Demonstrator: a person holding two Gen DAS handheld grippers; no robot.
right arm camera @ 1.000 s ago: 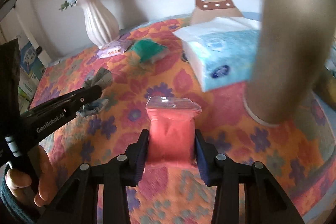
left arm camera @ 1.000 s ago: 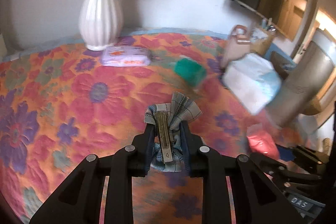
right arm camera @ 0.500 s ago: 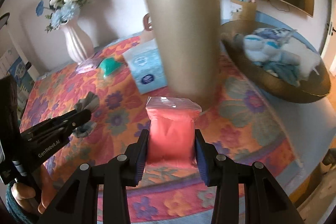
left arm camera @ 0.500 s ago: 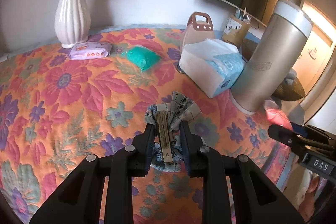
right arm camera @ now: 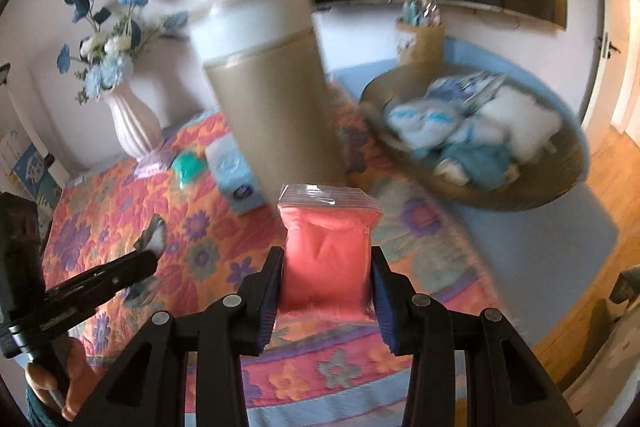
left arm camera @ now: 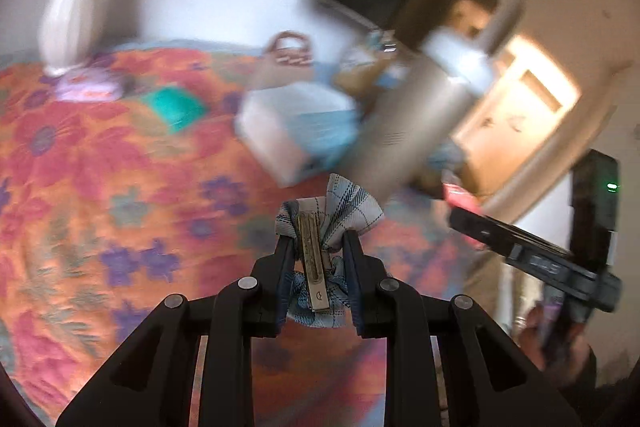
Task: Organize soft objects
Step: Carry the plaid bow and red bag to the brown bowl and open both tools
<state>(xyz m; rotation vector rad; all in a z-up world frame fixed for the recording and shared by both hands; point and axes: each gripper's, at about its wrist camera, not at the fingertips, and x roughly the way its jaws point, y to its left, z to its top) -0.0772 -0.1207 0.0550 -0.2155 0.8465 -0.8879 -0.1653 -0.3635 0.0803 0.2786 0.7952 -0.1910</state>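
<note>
From the left wrist, the left hand-held gripper (left arm camera: pixel 318 247) was clamped on a plaid hair bow (left arm camera: pixel 340 207) – its metal clip lying lengthwise between the jaws, pointing away from the camera. Beyond the bow stood the tall beige flask (left arm camera: pixel 404 123), blurred, with a tissue pack (left arm camera: pixel 296 131) just to the flask's left and a green pouch (left arm camera: pixel 176 107) further left again. Right of the flask, the other gripper came in holding something red.

From the right wrist, the right hand-held gripper (right arm camera: pixel 326 267) was closed on a pink zip bag (right arm camera: pixel 326 247), upright, its sealed top edge away from the camera. The flask (right arm camera: pixel 272 99) stood straight ahead; right of the flask sat the woven basket (right arm camera: pixel 500 195) – already holding white and blue soft things. My read: the basket lay ahead and right of the bag, and the right hand looked the nearer one. The left gripper (right arm camera: pixel 148 259) trailed well to the flask's left, over the floral bench cover (right arm camera: pixel 100 211).
</note>
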